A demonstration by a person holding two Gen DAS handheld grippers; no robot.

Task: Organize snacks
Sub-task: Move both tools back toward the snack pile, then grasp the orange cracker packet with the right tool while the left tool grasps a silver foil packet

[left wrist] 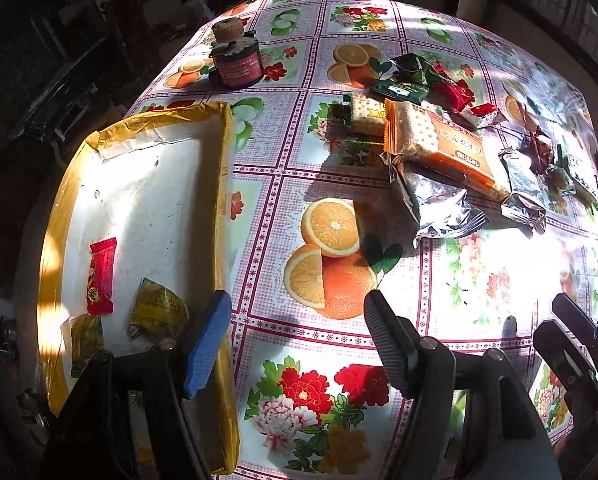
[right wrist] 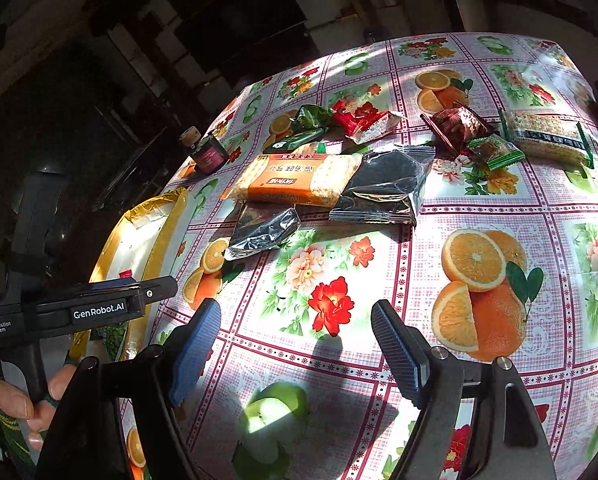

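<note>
Right now both of my tools hang over the table (left wrist: 479,280) with nothing in them. My left tool (left wrist: 295,340) has its fingers spread, one blue pad over the yellow rim of the tray (left wrist: 223,184) and the other over the flowered cloth; nothing lies between them. My right tool (right wrist: 295,352) is likewise released, its pads apart above a bare stretch of cloth printed with red flowers and an apple.

Inside the tray, near its close end, lie a red candy wrapper (left wrist: 101,276) and a crumpled yellow-green wrapper (left wrist: 157,312), just beside each other but apart.

Most snacks sit in a loose pile farther out on the table, well apart from the tray. An orange cracker pack (right wrist: 299,180) rests across a silver foil pouch (right wrist: 263,228), with a second, darker foil pouch (right wrist: 383,188) touching its end. Beyond them are a green packet (right wrist: 307,120), small red-and-white candies (right wrist: 367,122), a dark red wrapper (right wrist: 455,128), a small green-edged sweet (right wrist: 495,152) and a long grain bar (right wrist: 547,140). A dark jar with a cork stopper (left wrist: 235,56) stands upright beyond the tray's far corner.
</note>
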